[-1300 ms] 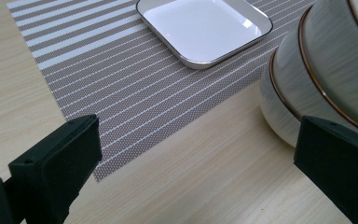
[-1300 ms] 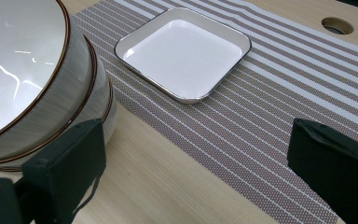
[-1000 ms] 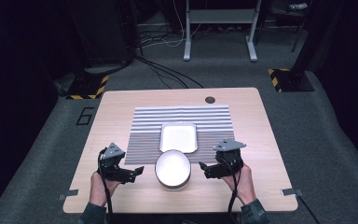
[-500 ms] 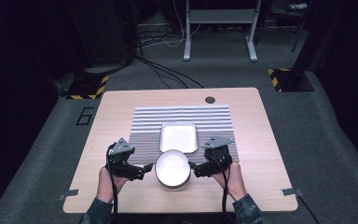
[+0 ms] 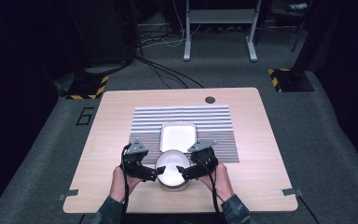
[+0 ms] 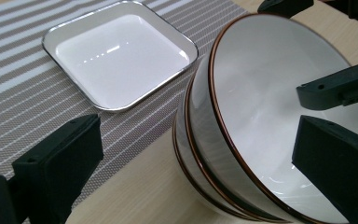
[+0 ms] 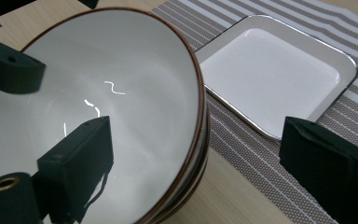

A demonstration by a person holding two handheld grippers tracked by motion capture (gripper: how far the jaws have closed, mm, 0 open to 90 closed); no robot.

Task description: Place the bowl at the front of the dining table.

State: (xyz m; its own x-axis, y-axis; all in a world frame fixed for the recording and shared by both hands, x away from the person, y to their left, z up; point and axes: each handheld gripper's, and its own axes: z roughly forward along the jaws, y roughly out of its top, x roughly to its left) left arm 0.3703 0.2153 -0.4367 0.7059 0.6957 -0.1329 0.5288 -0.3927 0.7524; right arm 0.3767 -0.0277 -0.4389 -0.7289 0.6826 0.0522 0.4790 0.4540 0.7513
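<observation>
The stacked bowls sit with their rim between each gripper's wide-spread fingers, ungripped.

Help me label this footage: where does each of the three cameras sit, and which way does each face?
High view: above the person's side, facing forward and down on the table; forearms, hands, left gripper, right gripper.
Left gripper view: on the left gripper, facing the stacked bowls; its black fingers straddle the rim.
Right gripper view: on the right gripper, facing the bowls from the opposite side.
Shared: bowls, square plate, striped mat.
</observation>
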